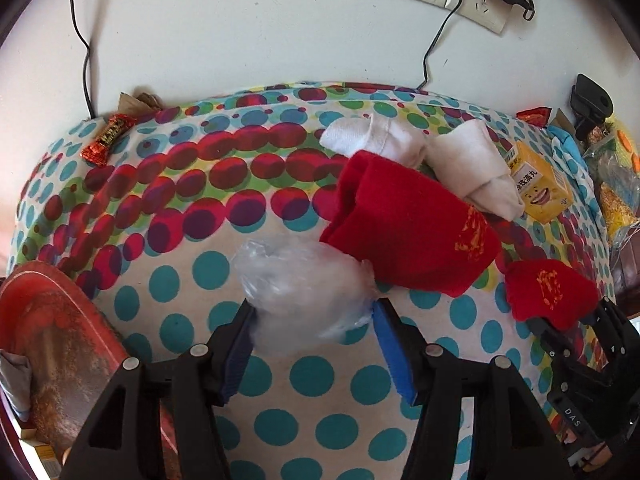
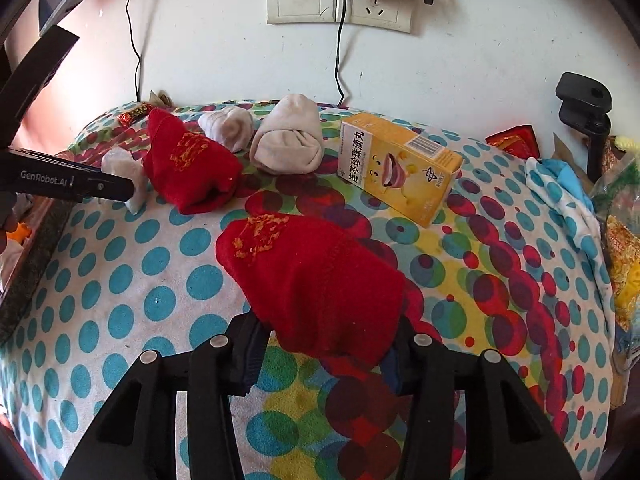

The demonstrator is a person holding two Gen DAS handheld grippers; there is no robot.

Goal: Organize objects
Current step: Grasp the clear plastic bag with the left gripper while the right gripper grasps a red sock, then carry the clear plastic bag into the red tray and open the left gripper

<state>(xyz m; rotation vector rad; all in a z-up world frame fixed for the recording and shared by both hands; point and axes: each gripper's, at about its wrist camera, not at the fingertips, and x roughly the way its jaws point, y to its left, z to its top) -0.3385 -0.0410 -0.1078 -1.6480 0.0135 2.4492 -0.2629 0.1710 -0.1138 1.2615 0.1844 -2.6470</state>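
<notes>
A crumpled clear plastic bag (image 1: 296, 284) lies puffed up on the spotted cloth (image 1: 180, 280) between the fingers of my left gripper (image 1: 312, 312). The pads stand at its sides without squeezing it, so the gripper is open. In the right wrist view that gripper (image 2: 120, 188) comes in from the left beside the bag (image 2: 118, 164). My right gripper (image 2: 324, 332) is shut on the end of a red sock (image 2: 312, 272) with gold print, also seen as the red sock (image 1: 548, 292) at the right. A second red sock (image 2: 188, 168) lies further back.
Two rolled white socks (image 2: 228, 128) (image 2: 288, 140) and a yellow medicine box (image 2: 396, 164) lie near the wall. A red candy (image 1: 106, 140) sits at the back left. A red tray (image 1: 52, 320) borders the left edge, and snack bags (image 2: 624, 260) and a black clamp stand (image 2: 584, 100) the right.
</notes>
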